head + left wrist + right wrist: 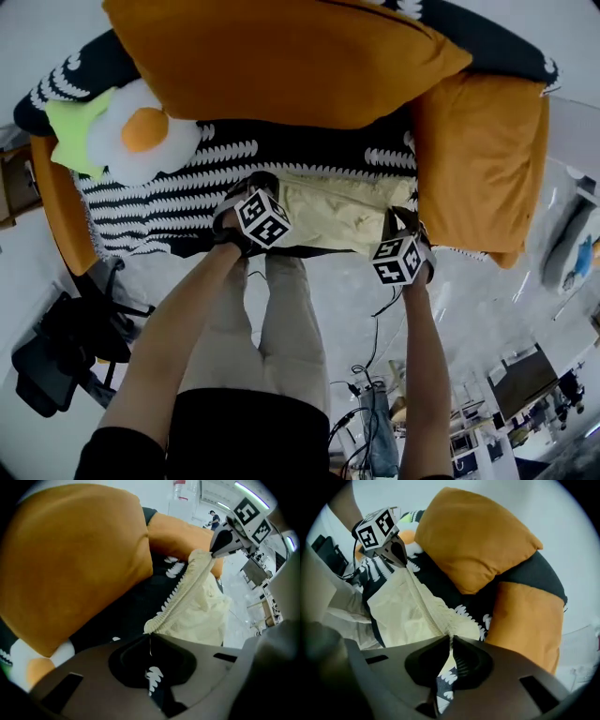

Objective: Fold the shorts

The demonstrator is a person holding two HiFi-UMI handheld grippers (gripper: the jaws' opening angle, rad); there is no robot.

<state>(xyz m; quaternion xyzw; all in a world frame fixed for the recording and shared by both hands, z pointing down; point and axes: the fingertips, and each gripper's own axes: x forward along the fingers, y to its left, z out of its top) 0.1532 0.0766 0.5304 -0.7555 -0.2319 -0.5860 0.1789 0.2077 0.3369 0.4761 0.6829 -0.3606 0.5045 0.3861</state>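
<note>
Pale yellow shorts (330, 214) hang stretched between my two grippers, above the black-and-white patterned cover (187, 202) of an orange sofa. My left gripper (246, 228) is shut on one end of the ribbed waistband (177, 599). My right gripper (405, 246) is shut on the other end of that waistband (426, 606). In the left gripper view the right gripper (224, 542) shows at the far end of the band. In the right gripper view the left gripper (396, 550) does the same. The rest of the shorts (398, 611) droops below the band.
A large orange cushion (281, 56) lies at the back of the sofa, and an orange armrest (483, 159) stands at the right. A fried-egg plush pillow (127, 136) rests at the left. The person's legs (262, 328) stand in front of the sofa. Cables (370, 375) lie on the floor.
</note>
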